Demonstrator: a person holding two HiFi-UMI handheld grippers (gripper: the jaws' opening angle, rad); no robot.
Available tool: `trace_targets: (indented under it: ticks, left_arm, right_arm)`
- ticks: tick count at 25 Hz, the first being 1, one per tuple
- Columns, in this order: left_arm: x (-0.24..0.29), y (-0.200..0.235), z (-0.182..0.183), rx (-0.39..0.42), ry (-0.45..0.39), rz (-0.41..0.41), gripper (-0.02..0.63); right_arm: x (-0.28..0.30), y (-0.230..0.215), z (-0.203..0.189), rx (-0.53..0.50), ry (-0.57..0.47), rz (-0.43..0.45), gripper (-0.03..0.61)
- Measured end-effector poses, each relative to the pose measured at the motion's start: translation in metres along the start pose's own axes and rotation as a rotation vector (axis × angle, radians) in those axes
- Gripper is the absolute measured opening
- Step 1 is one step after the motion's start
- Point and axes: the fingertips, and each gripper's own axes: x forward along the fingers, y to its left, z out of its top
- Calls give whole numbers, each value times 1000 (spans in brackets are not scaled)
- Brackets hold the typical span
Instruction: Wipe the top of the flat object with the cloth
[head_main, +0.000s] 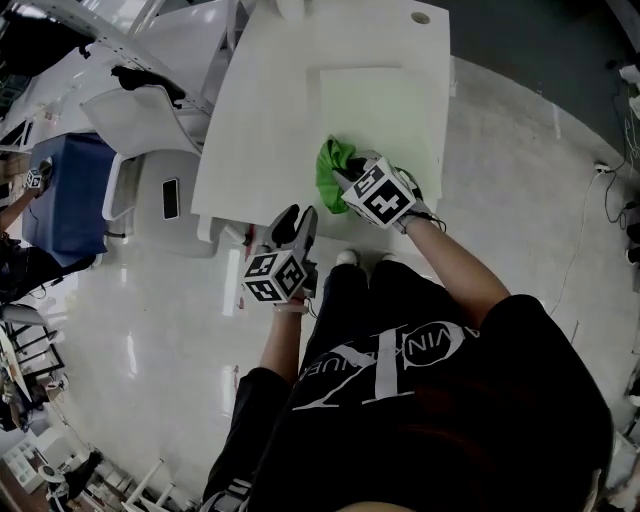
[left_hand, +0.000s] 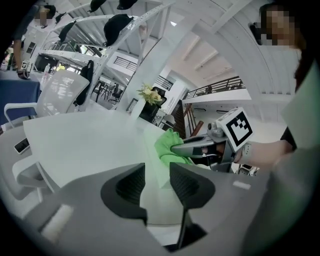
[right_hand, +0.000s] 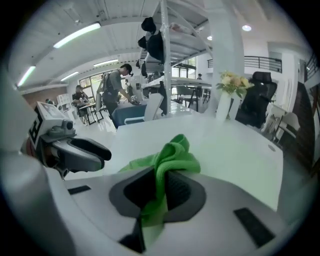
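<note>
The flat object (head_main: 378, 108) is a pale green board lying on the white table (head_main: 270, 110). A bright green cloth (head_main: 333, 166) is bunched at the board's near left corner. My right gripper (head_main: 349, 184) is shut on the cloth (right_hand: 171, 154), which bulges out between its jaws and rests on the board (right_hand: 235, 155). My left gripper (head_main: 297, 226) hovers at the table's near edge, left of the right one, with its jaws open and nothing between them. In the left gripper view the cloth (left_hand: 169, 145) and the right gripper (left_hand: 199, 148) show ahead to the right.
A white chair (head_main: 140, 115) and a blue cabinet (head_main: 65, 190) stand left of the table. A phone (head_main: 170, 198) lies on a low white surface there. A cable hole (head_main: 421, 17) and a vase of flowers (right_hand: 231, 82) are at the table's far end.
</note>
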Motion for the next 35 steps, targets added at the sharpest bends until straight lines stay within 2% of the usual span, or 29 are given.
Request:
trace_targets:
  ticks: [4, 9, 15, 18, 29, 35]
  left_arm:
    - [5, -18, -2, 65, 22, -18, 160]
    - [23, -23, 10, 97, 27, -33, 160]
    - [60, -28, -4, 123, 141, -47, 150]
    - [61, -28, -7, 102, 153, -45, 126]
    - [61, -31, -6, 112, 151, -3, 124]
    - [61, -34, -6, 136, 151, 8, 124]
  right_arm:
    - [-13, -5, -8, -78, 49, -28, 41]
    - [-26, -12, -22, -47, 57, -46, 41]
    - [-29, -19, -33, -87, 75, -74, 41]
    - [-36, -25, -42, -110, 91, -99, 41]
    - [-81, -70, -85, -1, 114, -179, 41]
    - [-105, -87, -104, 2, 133, -232, 41]
